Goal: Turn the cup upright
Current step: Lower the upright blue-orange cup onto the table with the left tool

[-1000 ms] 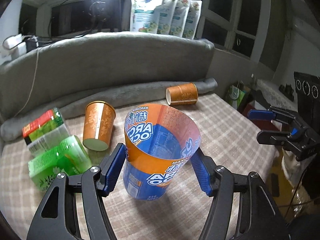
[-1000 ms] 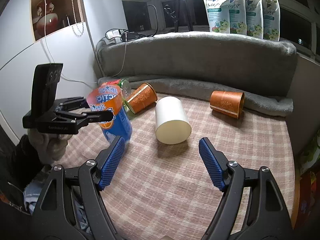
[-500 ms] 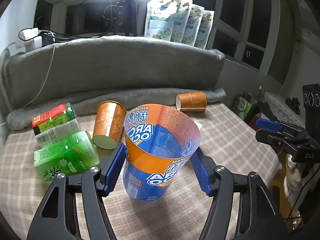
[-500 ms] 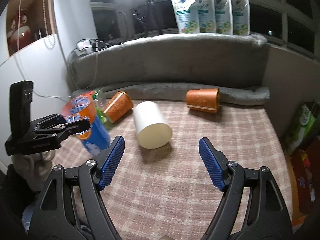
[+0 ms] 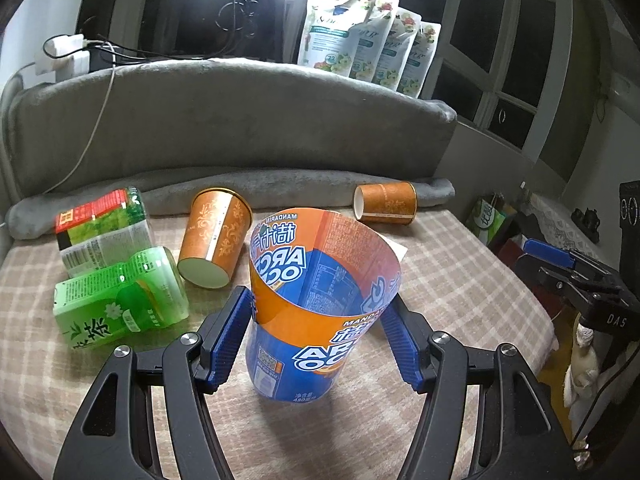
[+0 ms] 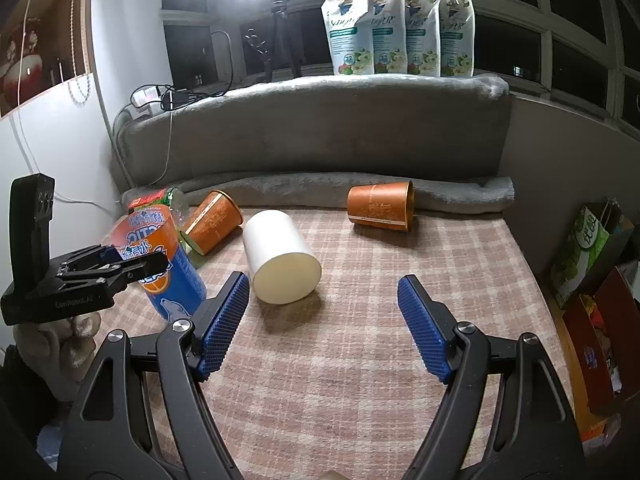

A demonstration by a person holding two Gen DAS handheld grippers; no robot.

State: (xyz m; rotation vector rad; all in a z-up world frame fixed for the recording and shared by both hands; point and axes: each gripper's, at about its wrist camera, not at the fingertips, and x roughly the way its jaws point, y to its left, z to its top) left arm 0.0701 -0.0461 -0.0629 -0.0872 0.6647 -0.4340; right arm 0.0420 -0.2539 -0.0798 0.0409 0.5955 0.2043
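The left gripper [image 5: 316,334] has its blue fingers [image 5: 226,340] closed against the sides of the blue-and-orange cup [image 5: 316,304], which stands upright with its open mouth toward the camera and its base low over, or perhaps on, the checked surface [image 5: 460,280]; whether it bears weight there cannot be told. So this cup looks righted, and what seems left for it is letting go. The right gripper [image 6: 324,326] hangs wide open and empty above the surface, with nothing between its fingers [image 6: 224,324]. Just ahead of it lies a white cup [image 6: 282,258] on its side, flat bottom turned toward the camera; by the look of it this is the likely next one to be turned up. In the left view two green drink cartons [image 5: 120,300] lie left of the held cup, and an orange patterned cup [image 5: 214,246] lies tilted beside them, base toward the viewer. Farther back a second orange cup [image 6: 380,208] rests on its side against the rolled grey blanket [image 6: 460,196]. Judged so, one cup is done and three remain on their sides. Beyond, refill pouches [image 6: 400,26] line the ledge behind the grey cushion [image 6: 320,128].
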